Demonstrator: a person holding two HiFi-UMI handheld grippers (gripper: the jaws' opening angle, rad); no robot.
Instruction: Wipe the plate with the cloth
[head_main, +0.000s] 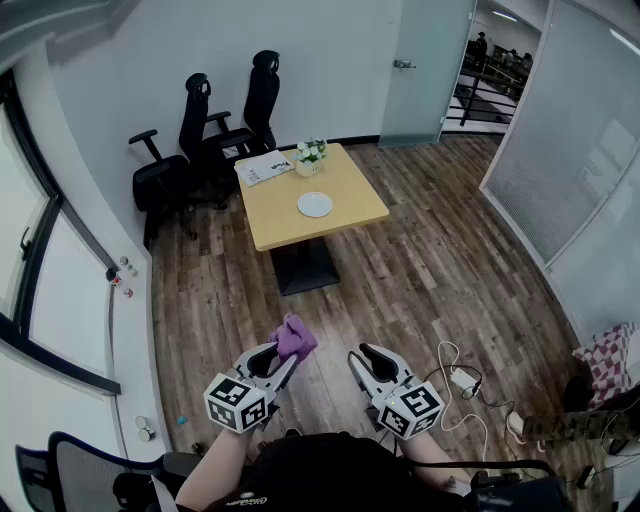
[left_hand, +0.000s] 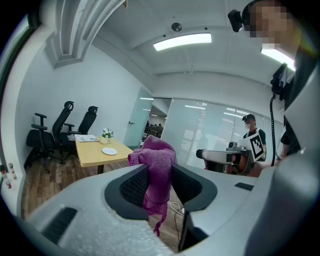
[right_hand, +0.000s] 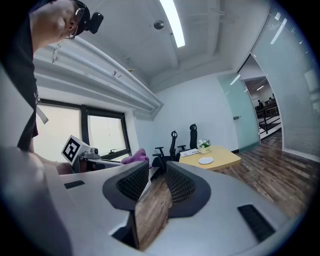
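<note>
Bare wooden floor (head_main: 420, 250) lies open between the person (head_main: 320, 470) and the table (head_main: 275, 215), which two black office chairs (head_main: 192, 120) crowd at its far-left edge, while cable (head_main: 462, 381) lies tangled just right of the right gripper (head_main: 372, 358). One white plate (head_main: 314, 205) sits on the tabletop, well apart from both grippers, near a flower pot (head_main: 310, 157) and papers (head_main: 264, 167) whose print is too small to read. The left gripper (left_hand: 157, 175) pinches the one purple cloth (left_hand: 154, 159), bunched above its jaws and trailing below; the right gripper's jaws stand a narrow gap apart, holding nothing.
</note>
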